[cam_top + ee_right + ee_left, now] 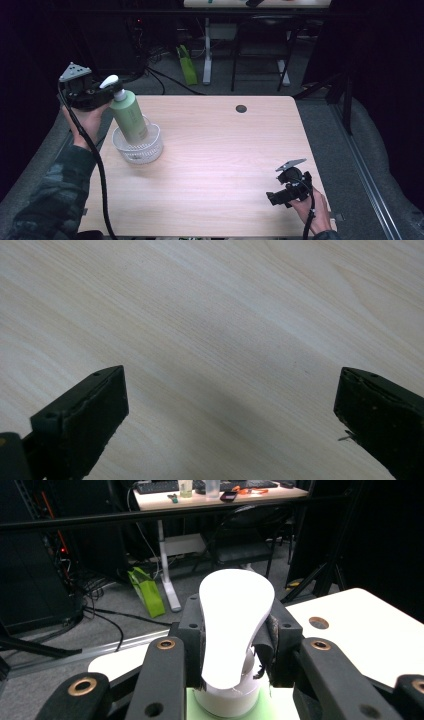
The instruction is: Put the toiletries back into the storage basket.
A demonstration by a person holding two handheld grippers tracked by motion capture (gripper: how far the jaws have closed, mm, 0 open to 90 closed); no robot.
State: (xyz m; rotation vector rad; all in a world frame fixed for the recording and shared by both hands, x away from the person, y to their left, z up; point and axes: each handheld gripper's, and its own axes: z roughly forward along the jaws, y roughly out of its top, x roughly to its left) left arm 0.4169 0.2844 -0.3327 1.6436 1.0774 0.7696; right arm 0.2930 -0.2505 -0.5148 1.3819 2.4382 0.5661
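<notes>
My left gripper (107, 92) pinches the pale-green plastic pump bottle (129, 116) by its neck, base in the white mesh basket (138, 146) near the table's (225, 150) left edge. It leans, so it could tip the basket. Right gripper (281, 196) idles, jaws spread.

A lab or workshop: cables (165, 80) on grey floor, equipment racks (30, 555), cluttered desk (210, 495) behind.

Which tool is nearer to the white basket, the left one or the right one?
Left. The left tool holds the green pump bottle by its neck, directly above the white basket. The right tool rests open far across the table, near its front right corner.
</notes>
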